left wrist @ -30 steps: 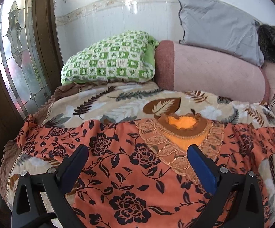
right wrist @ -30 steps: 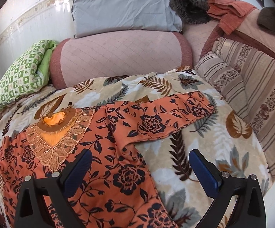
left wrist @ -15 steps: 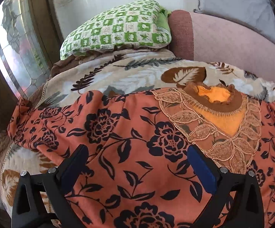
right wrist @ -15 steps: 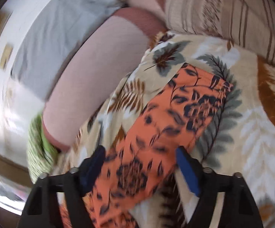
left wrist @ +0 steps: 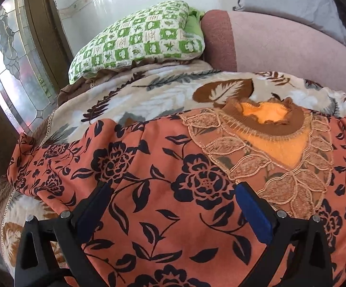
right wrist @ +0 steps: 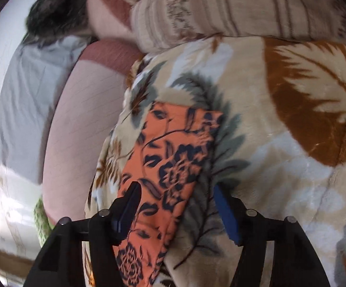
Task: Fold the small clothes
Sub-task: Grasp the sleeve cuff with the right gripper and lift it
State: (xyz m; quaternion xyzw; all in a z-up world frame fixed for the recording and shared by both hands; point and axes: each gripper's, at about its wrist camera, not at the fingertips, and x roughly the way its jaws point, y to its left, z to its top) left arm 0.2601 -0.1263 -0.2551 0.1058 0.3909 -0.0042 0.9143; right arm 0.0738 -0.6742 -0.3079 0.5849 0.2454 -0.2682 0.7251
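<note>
An orange blouse (left wrist: 163,174) printed with dark flowers is spread flat on a leaf-patterned blanket (left wrist: 149,95) that covers a bed. Its lace-trimmed neckline (left wrist: 268,129) is seen in the left wrist view, toward the pillows. The left gripper (left wrist: 173,193) is held low over the body of the blouse, below the neckline; its blue-padded fingers (left wrist: 251,210) are spread wide apart, and nothing is gripped between them. Whether the tips touch the cloth cannot be told.

In the right wrist view, which is rolled sideways and slightly blurred, one sleeve (right wrist: 170,157) of the blouse is laid out across the blanket. The right gripper (right wrist: 175,189) is placed over that sleeve, with the sleeve lying in the gap between the fingers. Its jaws have just been closing, yet the fingers are still apart and the cloth is not pinched.

A green checked pillow (left wrist: 137,38), a pink bolster (left wrist: 280,45) and a grey pillow (left wrist: 287,2) are stacked against the white wall behind the blouse. A striped cushion (right wrist: 232,7) is seen beyond the sleeve.
</note>
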